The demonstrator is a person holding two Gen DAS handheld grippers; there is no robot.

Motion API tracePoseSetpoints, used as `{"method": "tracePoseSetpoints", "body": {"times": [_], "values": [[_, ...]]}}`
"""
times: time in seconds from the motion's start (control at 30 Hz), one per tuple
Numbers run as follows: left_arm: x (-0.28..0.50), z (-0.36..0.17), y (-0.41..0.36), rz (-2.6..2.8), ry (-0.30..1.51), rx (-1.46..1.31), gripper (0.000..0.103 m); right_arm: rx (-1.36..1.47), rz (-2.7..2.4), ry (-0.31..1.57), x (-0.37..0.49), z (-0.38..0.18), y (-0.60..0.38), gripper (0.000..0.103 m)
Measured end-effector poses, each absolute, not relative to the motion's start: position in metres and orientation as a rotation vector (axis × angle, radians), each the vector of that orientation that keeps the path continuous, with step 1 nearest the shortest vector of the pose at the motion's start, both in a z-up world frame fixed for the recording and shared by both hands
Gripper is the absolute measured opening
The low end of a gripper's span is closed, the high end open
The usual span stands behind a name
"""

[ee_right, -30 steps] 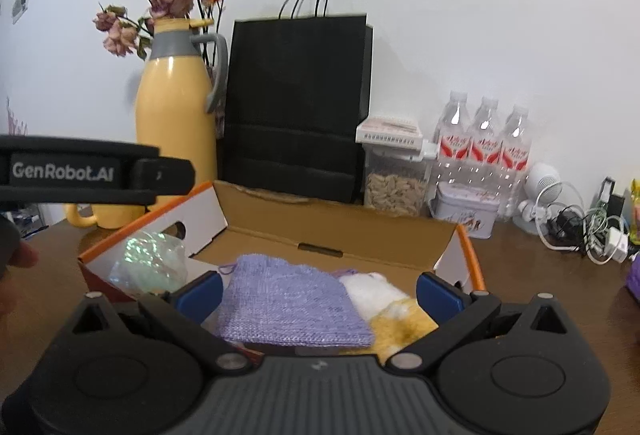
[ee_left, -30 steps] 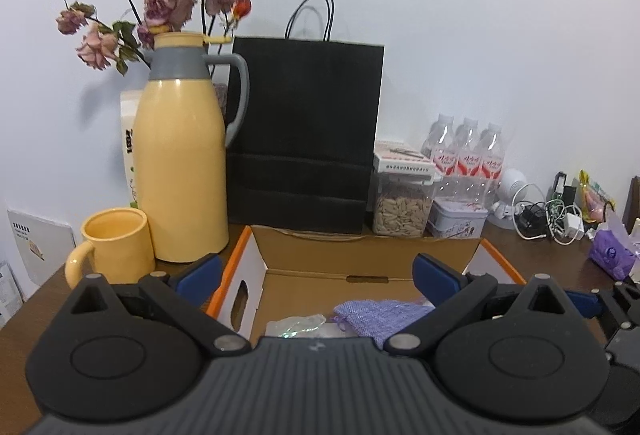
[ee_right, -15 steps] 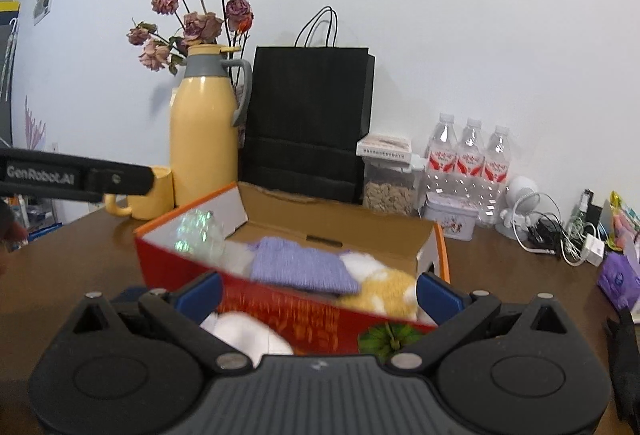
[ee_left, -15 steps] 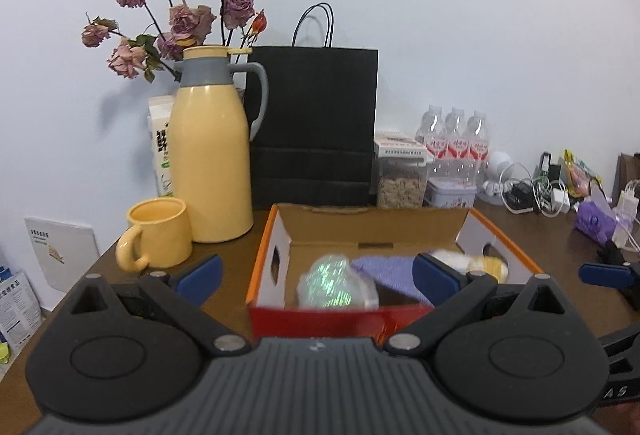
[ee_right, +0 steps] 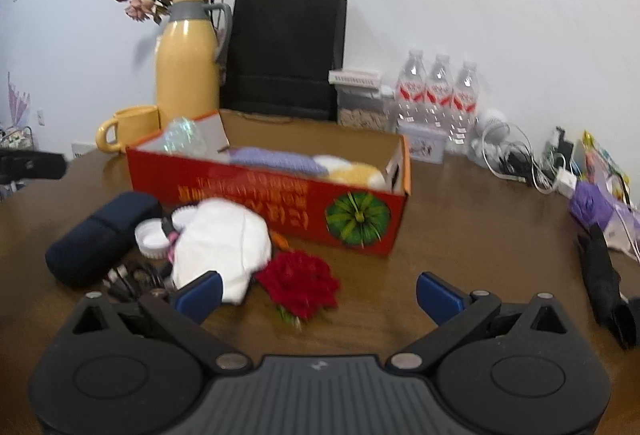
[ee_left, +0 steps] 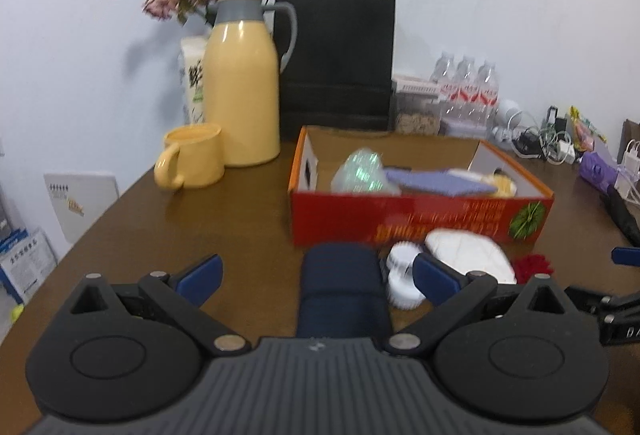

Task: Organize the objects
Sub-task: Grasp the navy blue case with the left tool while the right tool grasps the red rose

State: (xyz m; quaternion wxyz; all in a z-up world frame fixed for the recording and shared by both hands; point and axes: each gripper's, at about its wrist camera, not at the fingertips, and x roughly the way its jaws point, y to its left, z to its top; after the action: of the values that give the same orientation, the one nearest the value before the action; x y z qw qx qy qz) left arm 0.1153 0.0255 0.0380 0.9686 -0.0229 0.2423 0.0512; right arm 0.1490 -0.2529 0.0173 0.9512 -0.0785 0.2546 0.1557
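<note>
Both my grippers hang wide apart and hold nothing: my left gripper [ee_left: 316, 277] above a navy case [ee_left: 342, 285], my right gripper [ee_right: 318, 289] just behind a red flower [ee_right: 299, 285]. The red box [ee_right: 280, 195] sits mid-table with a purple cloth [ee_right: 276, 159], a shiny ball [ee_right: 185, 139] and something yellow inside. A white cloth [ee_right: 222, 243] and white caps [ee_right: 152, 239] lie against its front, between case and flower.

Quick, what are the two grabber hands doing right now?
Left gripper: open, holding nothing.
Right gripper: open, holding nothing.
</note>
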Motion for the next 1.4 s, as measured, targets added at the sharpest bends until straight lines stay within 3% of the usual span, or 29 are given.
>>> {"method": "tracePoseSetpoints", "body": {"times": [0.53, 0.67, 0.73, 0.8, 0.9, 1.4], "values": [[0.111, 0.024, 0.035, 0.136, 0.547, -0.069, 0.103, -0.15, 0.33, 0.644, 0.207, -0.01, -0.236, 0.101], [0.114, 0.023, 0.034, 0.134, 0.547, -0.061, 0.103, -0.146, 0.349, 0.653, 0.216, -0.018, -0.233, 0.086], [0.116, 0.023, 0.034, 0.135, 0.547, -0.065, 0.103, -0.142, 0.38, 0.645, 0.212, -0.017, -0.233, 0.073], [0.117, 0.023, 0.033, 0.139, 0.55, -0.066, 0.103, -0.141, 0.405, 0.636, 0.209, -0.017, -0.233, 0.048], [0.118, 0.02, 0.03, 0.138, 0.557, -0.063, 0.103, -0.147, 0.4, 0.621, 0.207, -0.015, -0.231, 0.037], [0.14, 0.005, 0.022, 0.099, 0.645, -0.087, 0.103, -0.149, 0.336, 0.459, 0.188, -0.001, -0.238, 0.033]]}}
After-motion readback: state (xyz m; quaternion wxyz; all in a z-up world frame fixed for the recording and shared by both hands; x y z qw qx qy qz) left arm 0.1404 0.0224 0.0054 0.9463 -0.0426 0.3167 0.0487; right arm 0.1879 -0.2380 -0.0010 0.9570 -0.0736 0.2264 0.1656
